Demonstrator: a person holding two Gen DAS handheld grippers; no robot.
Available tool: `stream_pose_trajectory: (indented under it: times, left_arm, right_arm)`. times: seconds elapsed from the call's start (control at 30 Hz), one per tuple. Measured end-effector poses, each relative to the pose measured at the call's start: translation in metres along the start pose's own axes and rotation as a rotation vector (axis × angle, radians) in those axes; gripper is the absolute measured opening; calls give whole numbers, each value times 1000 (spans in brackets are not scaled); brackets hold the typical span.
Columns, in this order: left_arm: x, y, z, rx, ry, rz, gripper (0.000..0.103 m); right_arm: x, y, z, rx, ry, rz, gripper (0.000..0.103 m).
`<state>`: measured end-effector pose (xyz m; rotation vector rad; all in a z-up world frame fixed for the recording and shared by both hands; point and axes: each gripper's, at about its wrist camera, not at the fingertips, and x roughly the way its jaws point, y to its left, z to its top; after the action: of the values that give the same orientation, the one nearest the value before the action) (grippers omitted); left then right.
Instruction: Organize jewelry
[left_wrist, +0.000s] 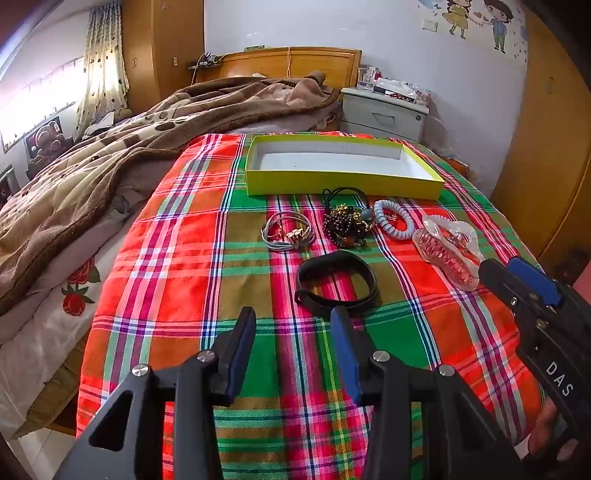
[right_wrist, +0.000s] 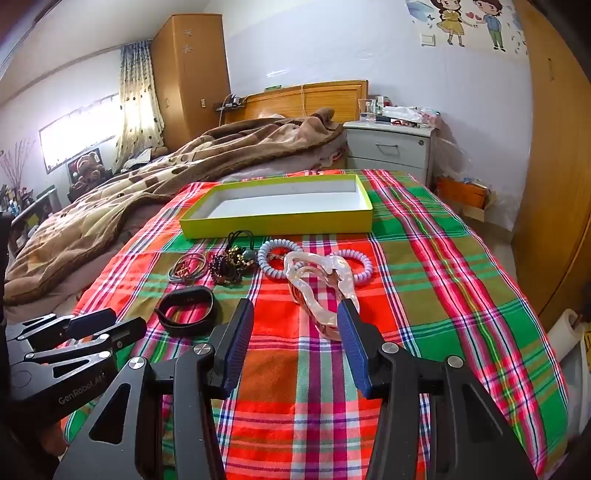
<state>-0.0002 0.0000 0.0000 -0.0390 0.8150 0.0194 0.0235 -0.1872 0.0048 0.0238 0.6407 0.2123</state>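
Much of the dark bead cluster (left_wrist: 343, 225) is hard to read: black cord loops, brown and gold beads and a grey ball tangle together just below the box at centre frame, and single pieces cannot be told apart. The clear plastic piece (right_wrist: 317, 291), glossy and ribbed with a pinkish tint, overlaps the pale blue coiled bands (right_wrist: 275, 258), hiding part of them. The lower edge of both views cuts off the gripper bodies, and only part of a hand (left_wrist: 550, 432) shows at lower right in the left wrist view. The shallow yellow-green cardboard box (left_wrist: 343, 184), white inside, lies in the upper middle on the plaid cloth (left_wrist: 177, 258) and holds nothing. Below it, grey cord bracelets (left_wrist: 288, 232) with gold charms lie left of the beads, and a black rubbery wristband (left_wrist: 336, 284) curls nearer the camera. The left gripper (left_wrist: 295, 321) stands wide apart, grasping nothing, its right tip just before the wristband. The right gripper (right_wrist: 295, 314) is likewise spread and empty, the plastic piece's near end between its tips.
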Motion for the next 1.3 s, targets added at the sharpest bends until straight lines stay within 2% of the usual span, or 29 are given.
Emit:
stream_pose_trajectory:
  times: [0.27,0.4,1.3]
  left_arm:
    - [3,7,4,-34,22,-10,44]
    - [-1,0,0,-10,-7,32,44]
    - [-3,2,0,-11,0,34,44]
  right_arm:
    - [0,1,1,-15,-4,-1,48]
    - [0,-1,2,-10,-6,-4,48]
    - [-3,2,1,-17,-12,-11,48]
